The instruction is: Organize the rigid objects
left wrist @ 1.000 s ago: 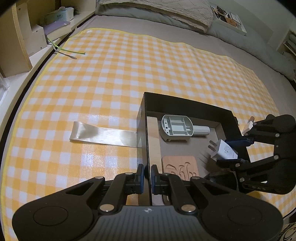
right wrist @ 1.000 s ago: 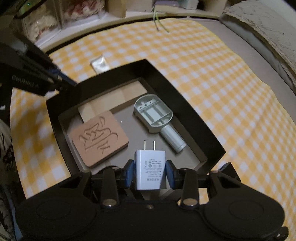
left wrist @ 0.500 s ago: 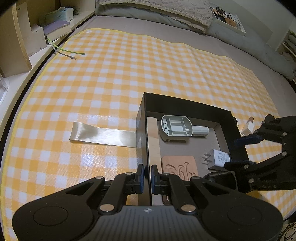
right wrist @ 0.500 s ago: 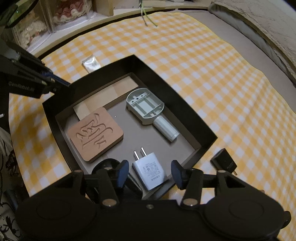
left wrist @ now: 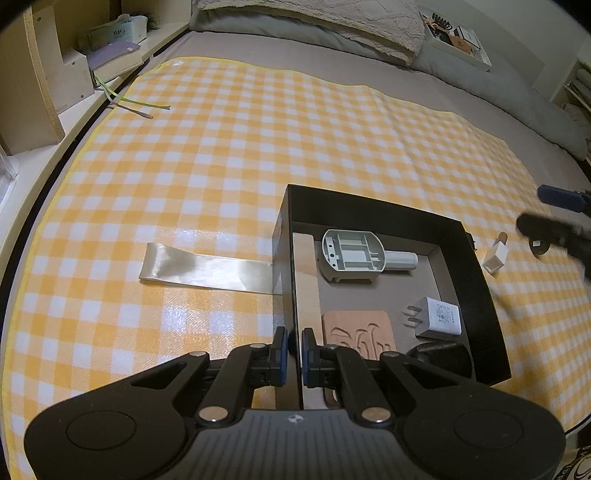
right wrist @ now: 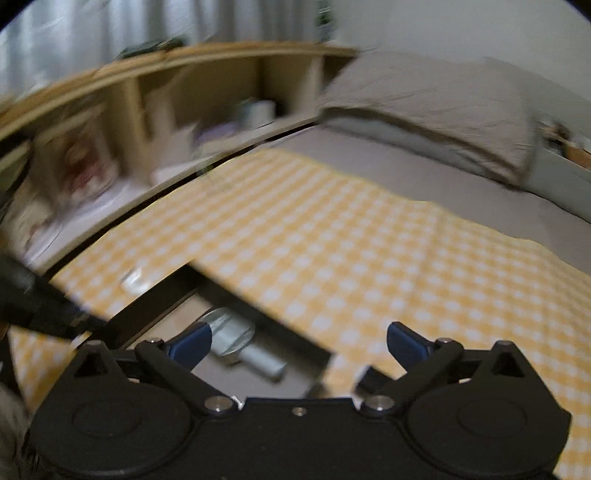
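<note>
A black open box [left wrist: 476, 280] sits on the yellow checked cloth. It holds a white charger [left wrist: 441, 317], a grey plastic part [left wrist: 354, 254], a carved tan block [left wrist: 356, 332], a flat wooden board [left wrist: 306, 273] and a dark round object [left wrist: 443, 356]. My left gripper [left wrist: 290, 345] is shut on the box's left wall [left wrist: 284, 258]. My right gripper [right wrist: 297, 341] is open and empty, lifted to the right of the box; it shows blurred at the right edge of the left wrist view [left wrist: 554, 225]. The right wrist view is blurred.
A small white piece [left wrist: 496, 254] lies on the cloth right of the box. A shiny strip [left wrist: 207, 266] lies left of it. A small dark object [right wrist: 369, 378] lies right of the box. Shelves [left wrist: 55, 74] line the left side, pillows [left wrist: 314, 22] the far end.
My right gripper opened and let go of the white charger, which now lies in the box. It then lifted and swung away to the right. The left gripper has not moved.
</note>
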`<state>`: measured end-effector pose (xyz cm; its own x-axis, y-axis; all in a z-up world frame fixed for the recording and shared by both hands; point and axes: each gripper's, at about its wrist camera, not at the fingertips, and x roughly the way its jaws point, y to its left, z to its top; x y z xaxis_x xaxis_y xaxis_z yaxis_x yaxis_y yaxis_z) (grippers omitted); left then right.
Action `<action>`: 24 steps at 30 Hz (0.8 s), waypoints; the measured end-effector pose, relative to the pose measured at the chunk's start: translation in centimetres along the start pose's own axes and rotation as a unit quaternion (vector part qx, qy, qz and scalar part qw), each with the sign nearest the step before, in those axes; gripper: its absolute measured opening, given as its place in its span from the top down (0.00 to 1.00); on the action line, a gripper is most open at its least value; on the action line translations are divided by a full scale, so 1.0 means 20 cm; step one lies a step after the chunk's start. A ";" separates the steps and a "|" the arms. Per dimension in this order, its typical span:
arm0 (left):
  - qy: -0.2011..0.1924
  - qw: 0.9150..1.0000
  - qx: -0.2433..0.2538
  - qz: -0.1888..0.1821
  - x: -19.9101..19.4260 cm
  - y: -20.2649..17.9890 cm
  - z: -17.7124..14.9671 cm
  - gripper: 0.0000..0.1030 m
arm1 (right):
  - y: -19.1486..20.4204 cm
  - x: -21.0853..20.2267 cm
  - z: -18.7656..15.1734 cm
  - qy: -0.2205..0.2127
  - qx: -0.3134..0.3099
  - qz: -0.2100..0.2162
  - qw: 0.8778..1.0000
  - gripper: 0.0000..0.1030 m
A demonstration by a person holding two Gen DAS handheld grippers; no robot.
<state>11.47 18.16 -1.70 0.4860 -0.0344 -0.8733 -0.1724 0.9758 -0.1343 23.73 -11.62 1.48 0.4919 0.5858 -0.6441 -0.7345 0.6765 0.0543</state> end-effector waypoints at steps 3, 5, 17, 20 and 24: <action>0.000 1.000 0.000 0.000 0.00 0.00 0.00 0.92 | -0.11 -0.01 -0.02 -0.013 0.035 -0.033 0.999 0.00; 0.000 1.000 0.000 0.000 0.00 0.00 0.00 0.92 | -0.17 -0.01 -0.03 -0.016 0.053 -0.063 0.996 0.00; 0.000 1.000 0.000 0.000 0.00 0.00 0.00 0.92 | -0.48 0.08 -0.18 0.030 0.213 -0.105 0.971 0.00; 0.000 1.000 -0.001 -0.001 0.00 0.00 0.00 0.92 | -0.47 0.15 -0.19 0.055 0.221 -0.108 0.968 0.12; 0.001 1.000 -0.004 -0.002 0.00 0.00 0.00 0.92 | -0.46 0.24 -0.19 0.073 0.239 -0.107 0.962 0.32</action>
<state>11.49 18.18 -1.58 0.4844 -0.0384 -0.8740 -0.1777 0.9739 -0.1412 31.20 -16.72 -5.04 0.5124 0.3643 -0.7776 -0.3069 0.9234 0.2303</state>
